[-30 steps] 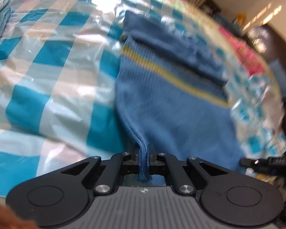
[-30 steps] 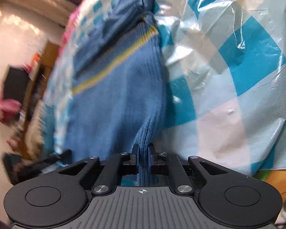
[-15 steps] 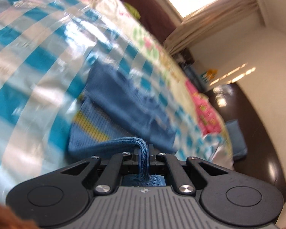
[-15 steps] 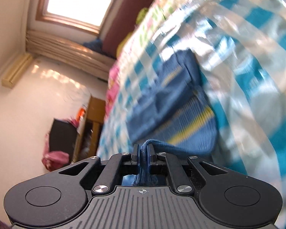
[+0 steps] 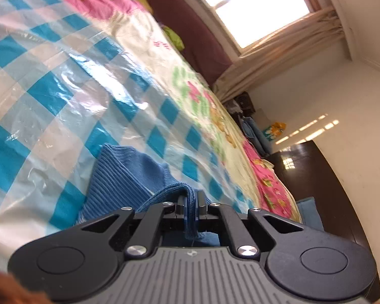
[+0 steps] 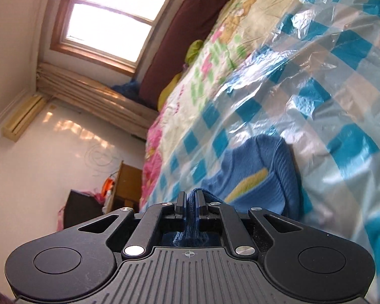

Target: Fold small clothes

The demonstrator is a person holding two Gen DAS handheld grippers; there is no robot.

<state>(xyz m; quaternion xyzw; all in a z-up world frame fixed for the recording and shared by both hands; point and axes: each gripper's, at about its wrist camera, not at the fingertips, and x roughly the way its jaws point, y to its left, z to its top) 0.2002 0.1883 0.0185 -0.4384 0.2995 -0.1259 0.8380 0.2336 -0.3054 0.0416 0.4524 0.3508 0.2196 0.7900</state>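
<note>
A small blue knit sweater (image 5: 119,177) with a yellow stripe lies on a bed covered by a blue-and-white checked plastic sheet (image 5: 38,96). My left gripper (image 5: 190,200) is shut on the sweater's ribbed hem edge, which is carried forward over the garment. In the right wrist view the sweater (image 6: 255,177) lies doubled over, its yellow stripe showing. My right gripper (image 6: 192,200) is shut on the other hem corner, just above the folded cloth.
A flowered bedsheet (image 5: 202,96) lies beyond the plastic sheet (image 6: 329,81). A dark headboard (image 5: 190,25) and a bright window (image 6: 119,17) are at the far end. A wooden cabinet (image 6: 126,185) and dark furniture stand by the wall.
Both grippers have carried the hem up and forward over the sweater, folding it in half. The views tilted from looking down on the flat sweater to looking along the bed.
</note>
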